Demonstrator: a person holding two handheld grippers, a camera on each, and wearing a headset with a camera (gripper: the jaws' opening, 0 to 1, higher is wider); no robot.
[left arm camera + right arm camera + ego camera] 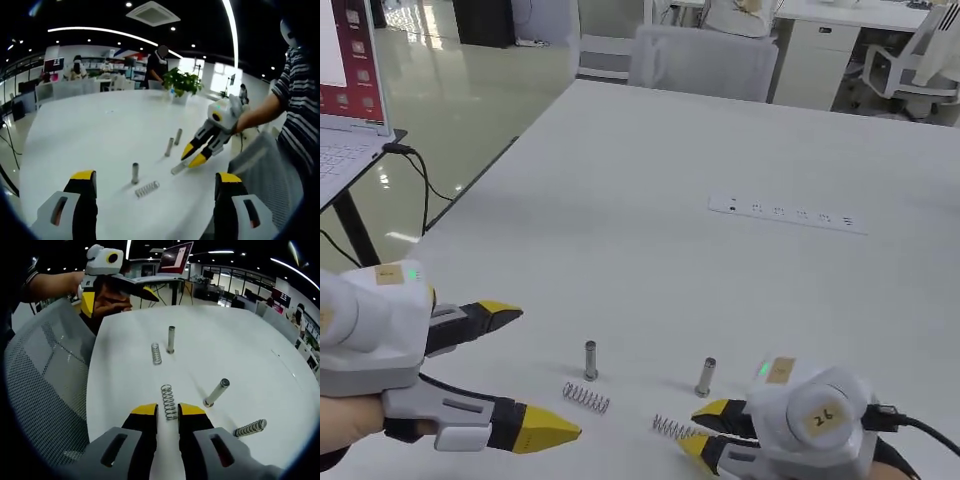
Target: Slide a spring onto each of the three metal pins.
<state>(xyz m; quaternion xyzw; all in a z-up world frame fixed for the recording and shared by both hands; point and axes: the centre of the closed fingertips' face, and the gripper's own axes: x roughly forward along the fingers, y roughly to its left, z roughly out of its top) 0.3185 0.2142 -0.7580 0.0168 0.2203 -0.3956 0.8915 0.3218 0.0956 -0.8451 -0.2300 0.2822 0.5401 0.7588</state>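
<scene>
White table (720,150) in an open office, power strip (787,214) set into it, laptop (345,90) off to the left; three pins stand near the front edge.

Left pin (590,360) upright and bare, loose spring (585,397) flat just beside its base; mid pin (706,376) bare too, leaning a little; third pin (250,428) looks coiled all over, probably a spring already on it, so likely one done and two to go.

Right gripper (168,410) low at the table, tongs drawn narrow around the near end of the second spring (168,397), which lies flat and points away along the jaws; gripping by one end would leave the other end free to go over a pin; cannot tell if the tips actually press it.

Left gripper (549,373) tongs spread wide, holding nothing, hovering facing the left pin and loose spring; probably waiting there for that pair.
</scene>
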